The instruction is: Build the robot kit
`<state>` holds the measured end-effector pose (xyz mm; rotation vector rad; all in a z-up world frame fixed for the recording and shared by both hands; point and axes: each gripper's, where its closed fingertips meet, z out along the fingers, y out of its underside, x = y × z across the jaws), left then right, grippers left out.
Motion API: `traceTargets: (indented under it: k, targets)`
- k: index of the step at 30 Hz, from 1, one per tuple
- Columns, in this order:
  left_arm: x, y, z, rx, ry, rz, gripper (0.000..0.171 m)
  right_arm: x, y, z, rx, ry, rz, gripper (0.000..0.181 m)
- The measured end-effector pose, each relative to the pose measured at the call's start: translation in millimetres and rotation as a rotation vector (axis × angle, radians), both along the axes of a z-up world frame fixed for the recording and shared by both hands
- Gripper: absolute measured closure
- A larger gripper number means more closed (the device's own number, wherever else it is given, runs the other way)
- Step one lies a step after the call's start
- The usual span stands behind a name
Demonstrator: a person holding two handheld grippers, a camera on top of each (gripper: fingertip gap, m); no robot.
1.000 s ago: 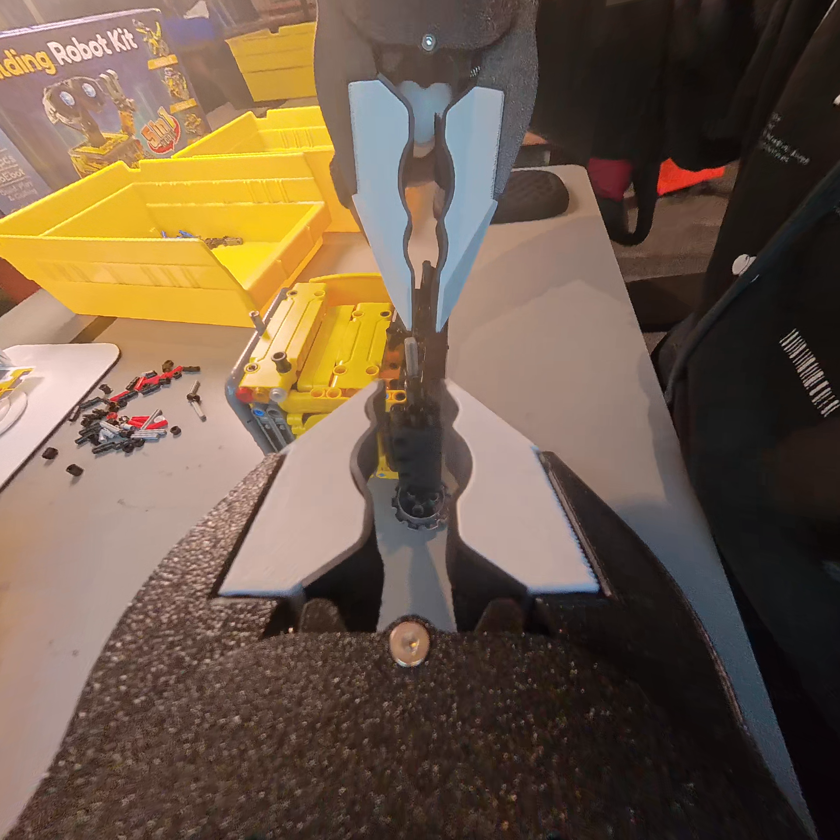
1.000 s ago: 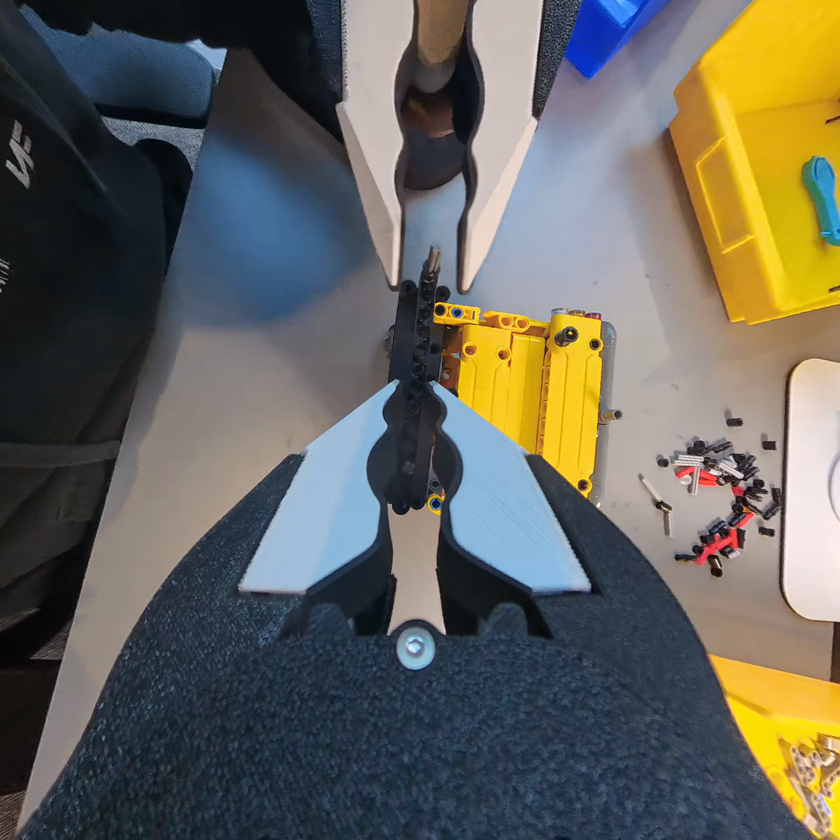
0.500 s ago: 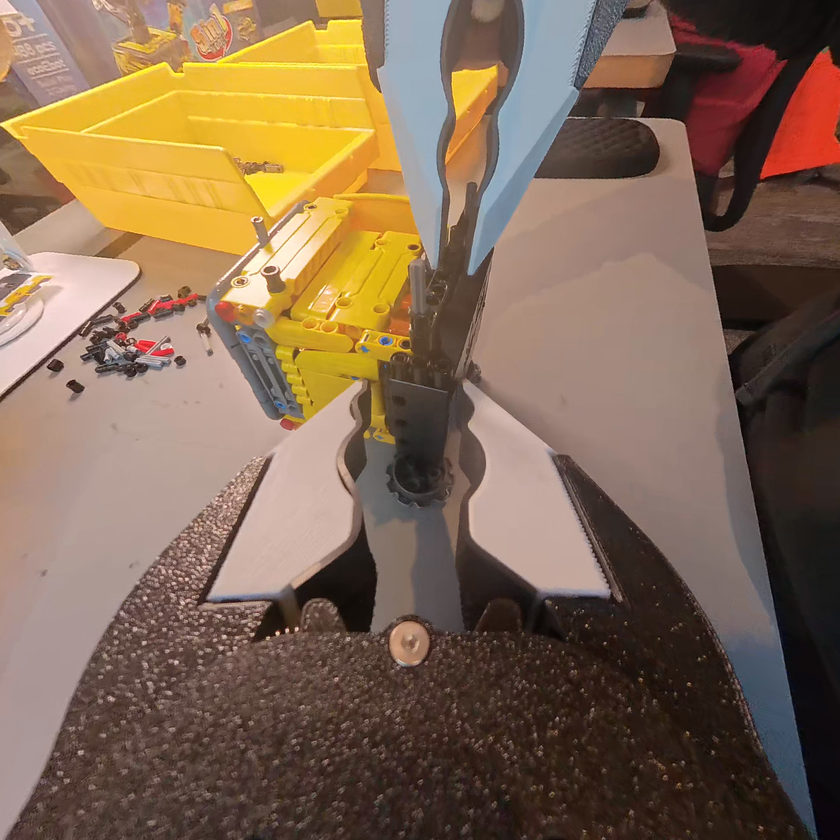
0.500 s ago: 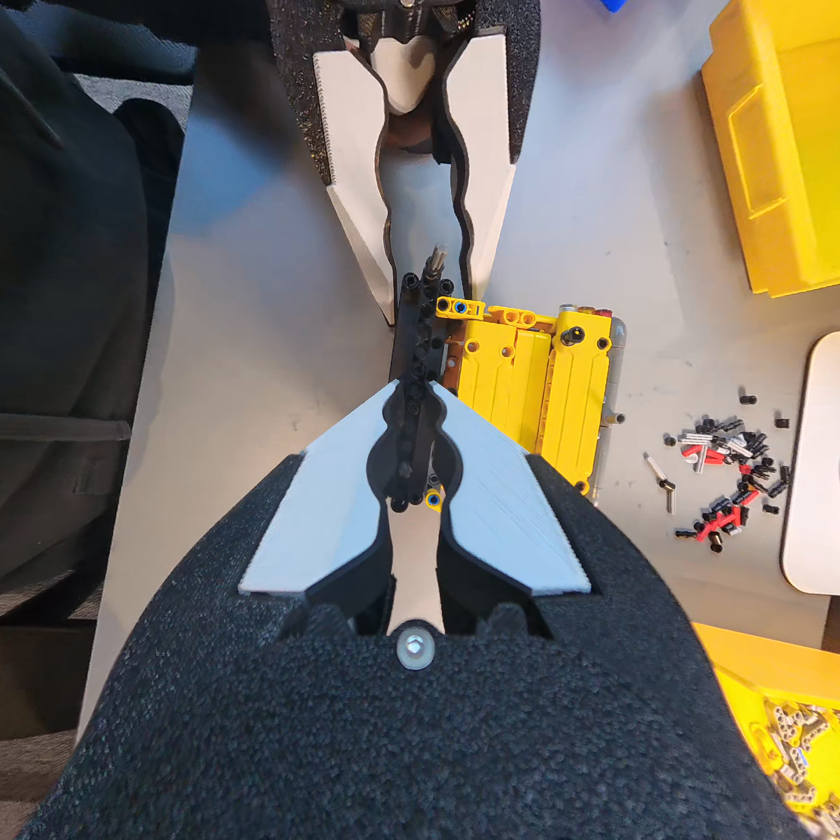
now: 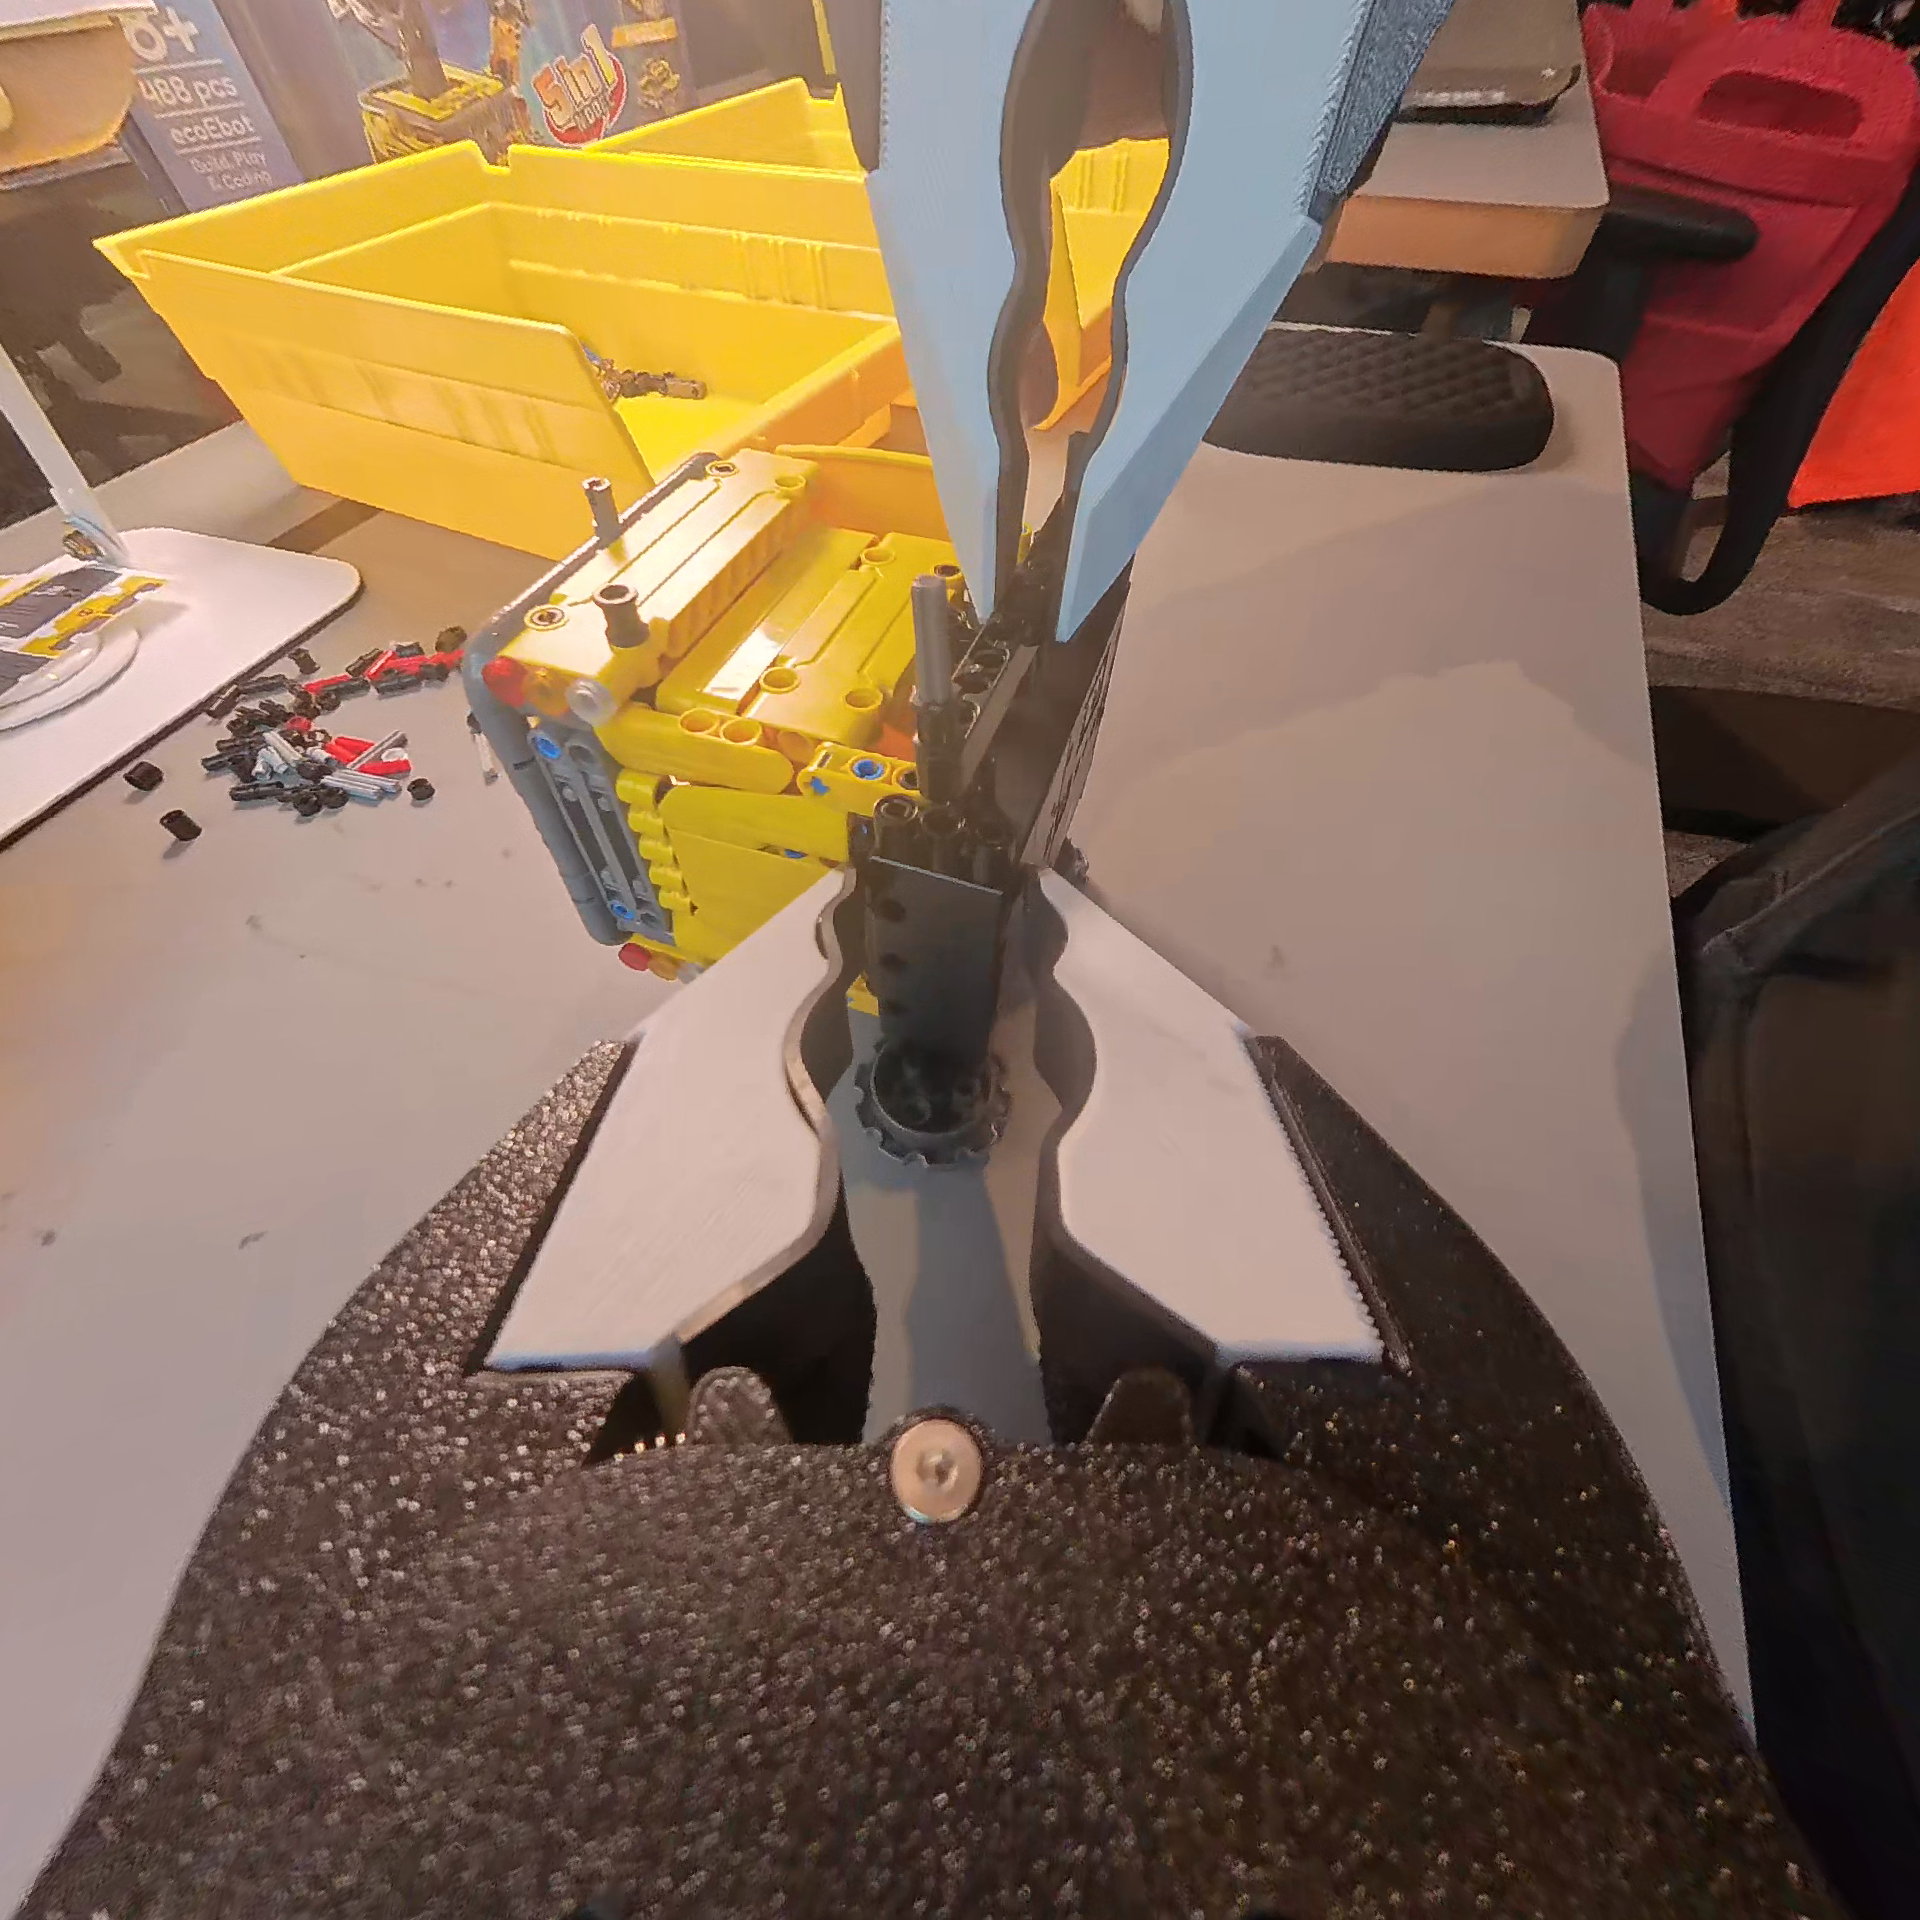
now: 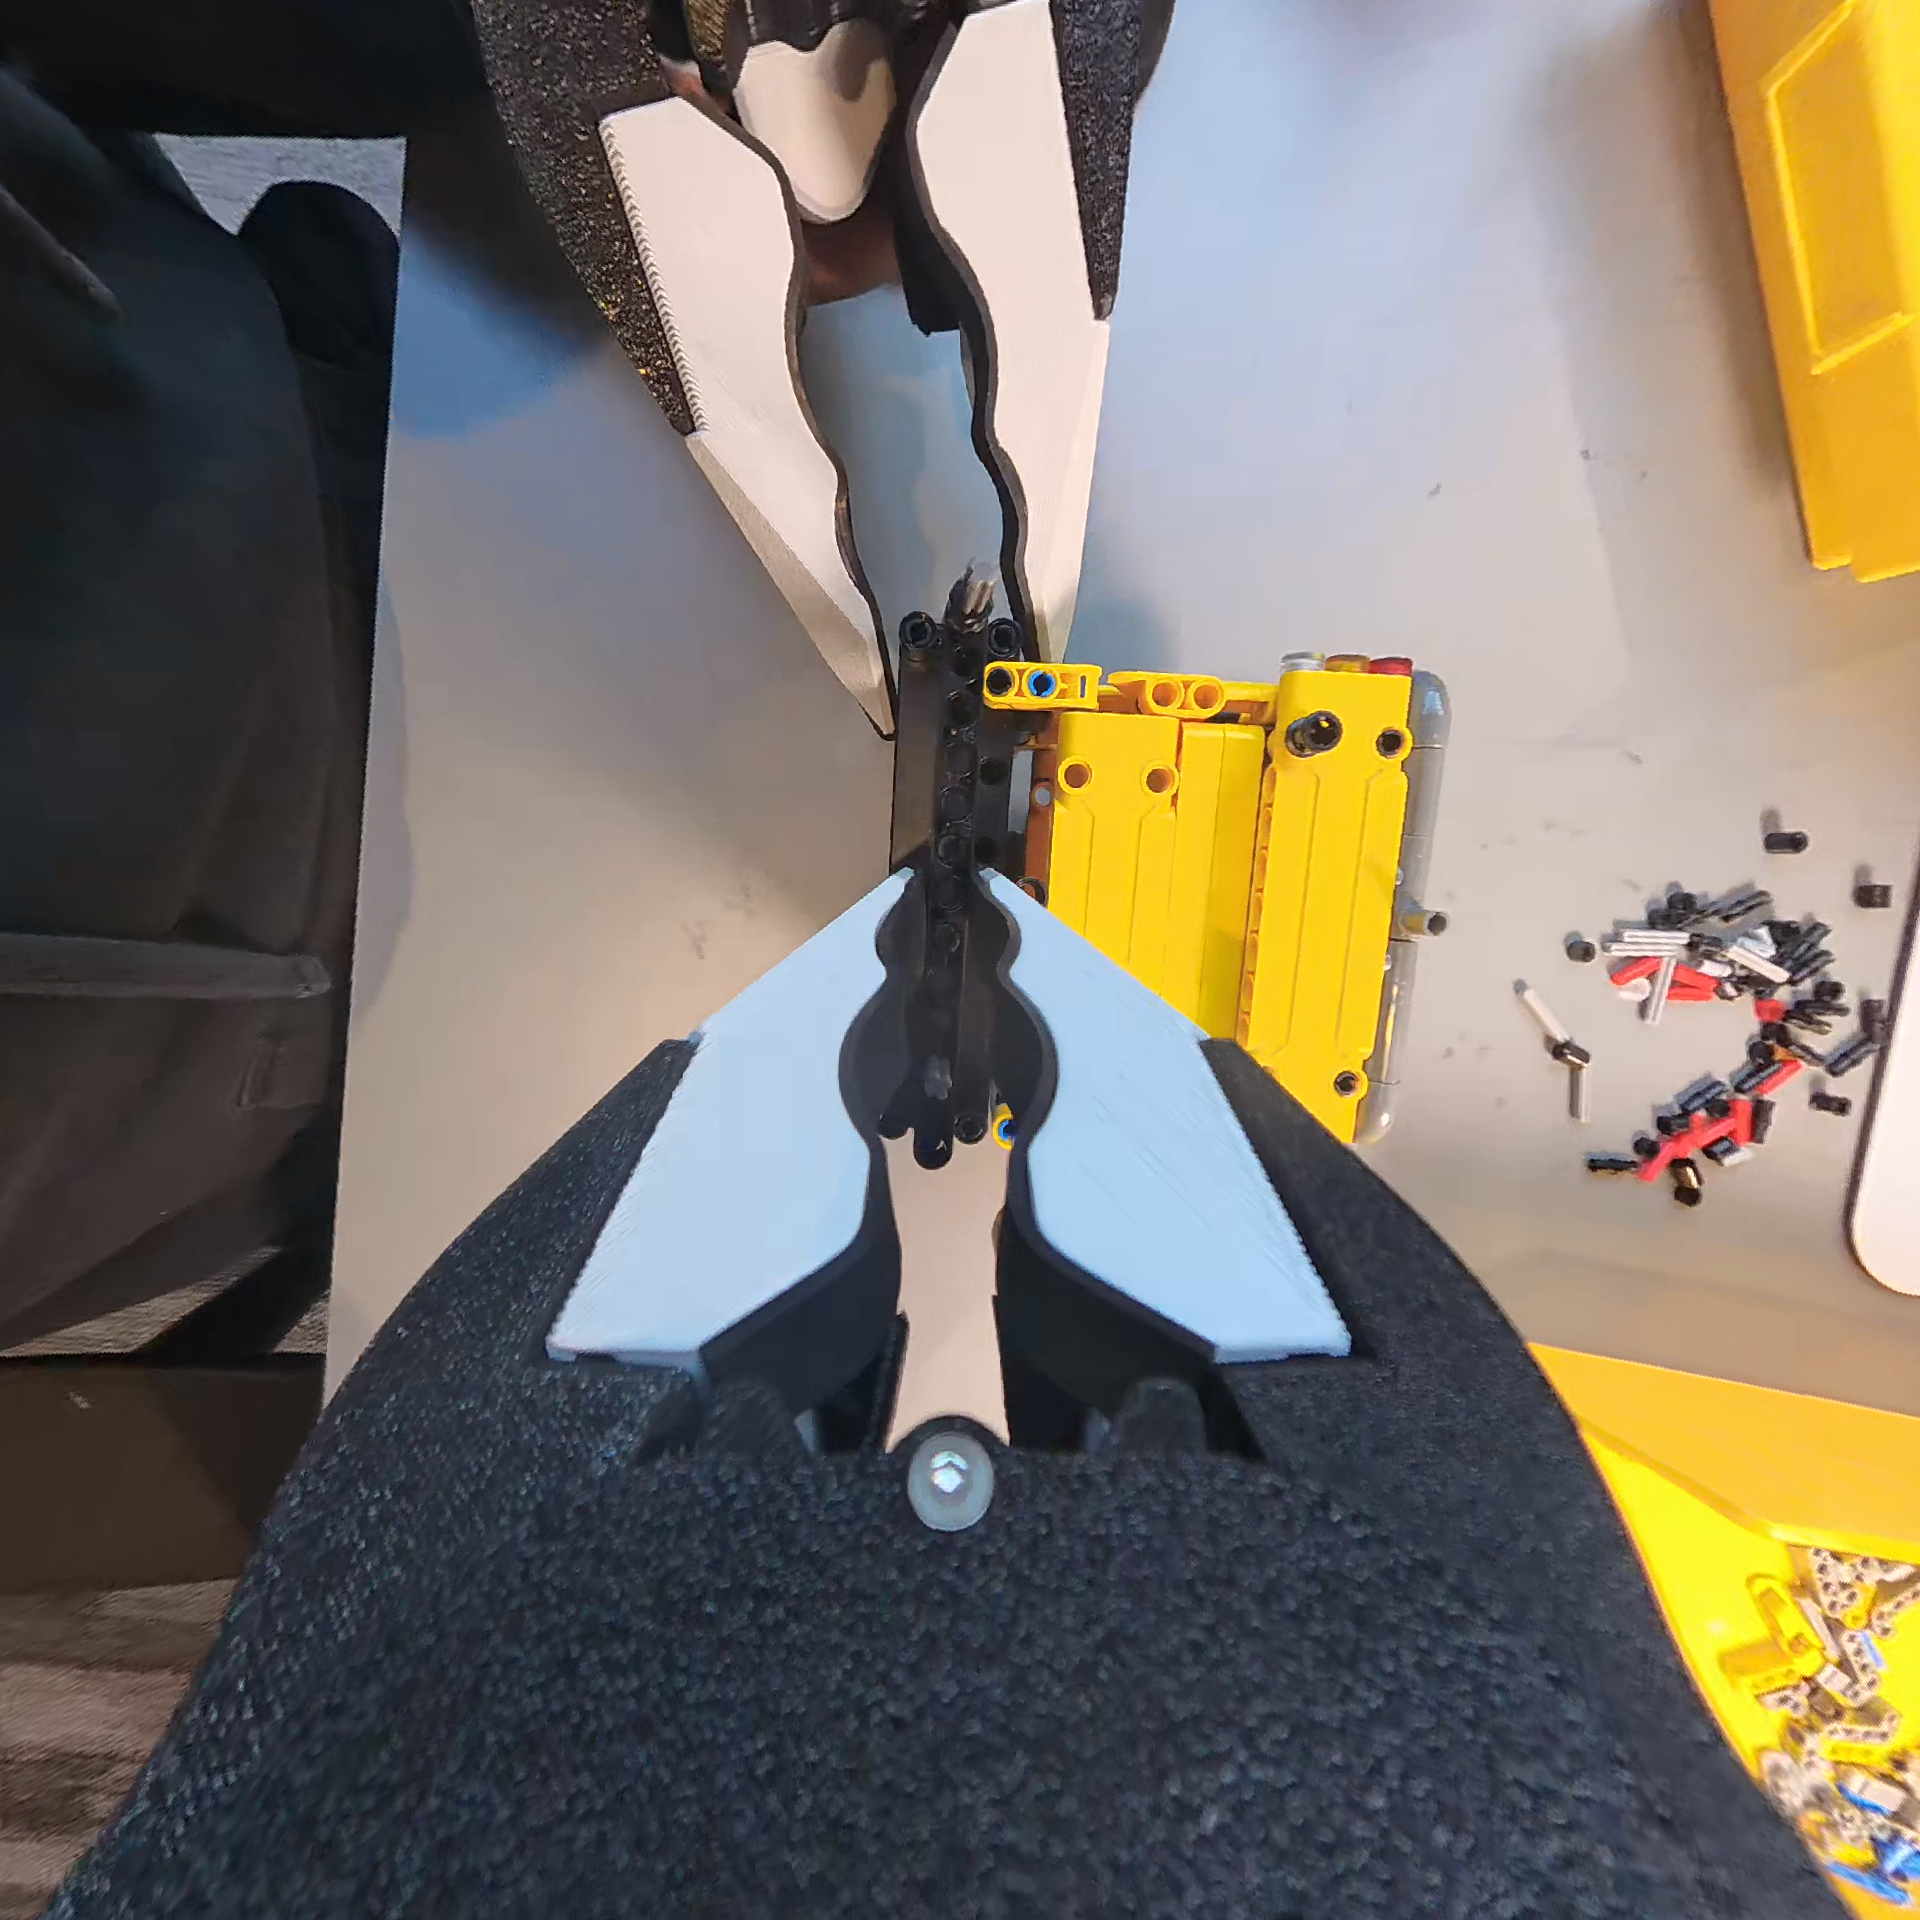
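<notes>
A yellow brick-built model (image 5: 727, 665) with a black beam frame (image 5: 935, 914) on one side stands on the grey table (image 5: 1351, 935). My left gripper (image 5: 940, 883) is shut on the near end of the black frame, just above a dark gear (image 5: 925, 1112). My right gripper (image 6: 948, 883) is shut on the other end of the same black frame (image 6: 951, 769), with the yellow model (image 6: 1195, 862) to its right. Each gripper shows in the other's view: the right gripper (image 5: 1034, 613) from above, the left gripper (image 6: 966, 675) from the far side.
Yellow bins (image 5: 468, 343) stand behind the model, and more yellow bins (image 6: 1829, 260) sit at the right. Loose black, red and grey pins (image 5: 312, 727) lie beside a white pad (image 5: 156, 623). The table edge (image 5: 1652, 935) is close, with dark bags beyond. There is about 5 cm between the tips of the two grippers.
The left gripper has closed in around the end of the black frame and tilted. The model and frame now appear nearer and larger in the left wrist view. The right grip is unchanged.
</notes>
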<state>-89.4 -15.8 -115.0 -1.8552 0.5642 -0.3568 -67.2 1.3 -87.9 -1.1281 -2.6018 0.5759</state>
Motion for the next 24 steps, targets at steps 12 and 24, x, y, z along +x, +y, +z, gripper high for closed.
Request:
traceTargets:
  k: [12, 24]
  targets:
    - [2.1, -3.3, 37.6, 0.165, -0.066, -0.066, 0.16, -0.3, -0.5, 0.3, -0.004, 0.024, -0.01, 0.174]
    - [5.5, -6.5, 33.5, 0.13, 0.028, -0.122, 0.166, -7.4, -16.7, 7.1, -0.008, 0.069, 0.054, 0.158]
